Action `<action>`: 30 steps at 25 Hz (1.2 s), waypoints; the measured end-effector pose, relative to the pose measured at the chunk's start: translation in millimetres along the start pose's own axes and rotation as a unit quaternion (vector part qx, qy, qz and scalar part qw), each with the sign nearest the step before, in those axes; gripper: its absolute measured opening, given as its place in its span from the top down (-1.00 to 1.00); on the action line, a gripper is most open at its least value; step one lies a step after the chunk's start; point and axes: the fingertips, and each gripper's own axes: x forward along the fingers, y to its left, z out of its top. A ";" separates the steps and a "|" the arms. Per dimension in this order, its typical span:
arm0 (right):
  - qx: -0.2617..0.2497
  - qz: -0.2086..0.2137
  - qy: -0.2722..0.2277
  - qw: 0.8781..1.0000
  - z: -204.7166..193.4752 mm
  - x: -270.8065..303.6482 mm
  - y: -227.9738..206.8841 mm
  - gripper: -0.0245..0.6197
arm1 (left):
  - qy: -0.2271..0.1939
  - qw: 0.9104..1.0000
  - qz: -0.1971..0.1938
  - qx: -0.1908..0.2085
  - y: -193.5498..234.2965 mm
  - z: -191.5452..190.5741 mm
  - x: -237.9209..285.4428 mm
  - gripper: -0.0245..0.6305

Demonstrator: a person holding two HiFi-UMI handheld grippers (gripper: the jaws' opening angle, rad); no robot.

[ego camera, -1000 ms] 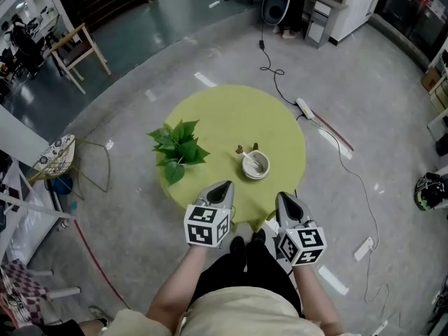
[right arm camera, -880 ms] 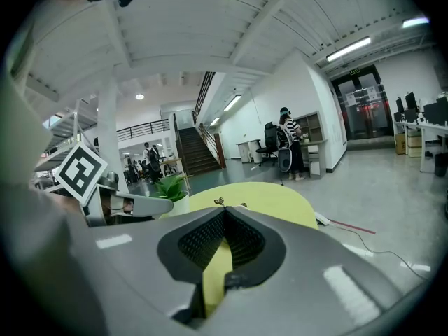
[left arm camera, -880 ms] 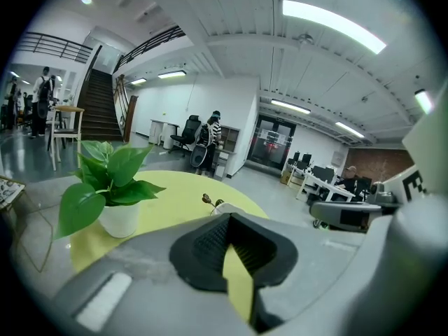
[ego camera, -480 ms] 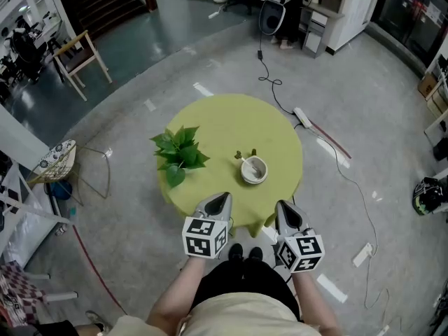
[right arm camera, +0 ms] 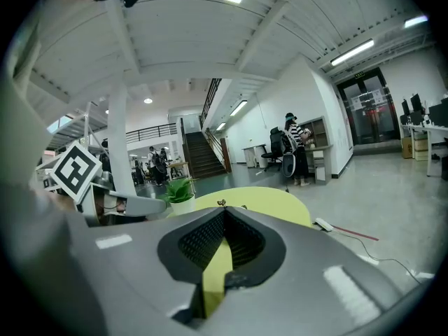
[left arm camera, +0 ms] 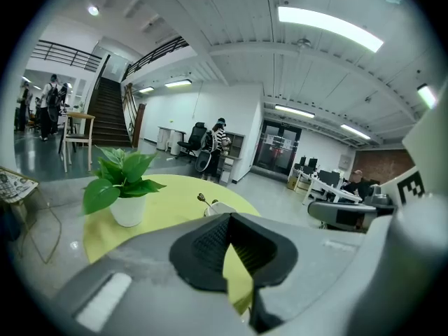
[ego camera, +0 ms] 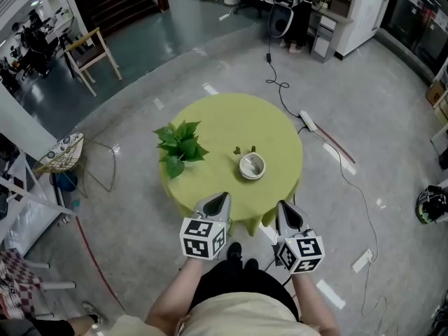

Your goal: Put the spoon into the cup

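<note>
A white cup stands on the round yellow-green table, right of its middle. A pale shape lies inside the cup; I cannot tell whether it is the spoon. Two small dark things sit just behind the cup. My left gripper hangs over the table's near edge, shut and empty. My right gripper is level with it at the near right edge, also shut and empty. In the left gripper view the cup peeks over the closed left gripper. The right gripper points across the table.
A potted green plant stands on the table's left side, also seen as the plant. A power strip and cables lie on the floor to the right. A wooden chair stands at the far left.
Both grippers have drawn back a little from the cup toward the table's near edge. Both stay shut. The cup and the plant have not moved on the table.
</note>
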 end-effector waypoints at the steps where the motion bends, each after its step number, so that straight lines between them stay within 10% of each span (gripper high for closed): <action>1: 0.000 0.004 0.000 1.000 0.4 -3.9 -0.6 0.93 | 0.000 1.000 0.004 -0.001 -3.0 -1.2 -2.6 0.92; 30: -0.007 0.058 -0.006 0.998 -17.0 -76.9 -2.0 0.93 | -0.015 0.998 0.058 -0.014 -61.0 -36.4 -58.7 0.92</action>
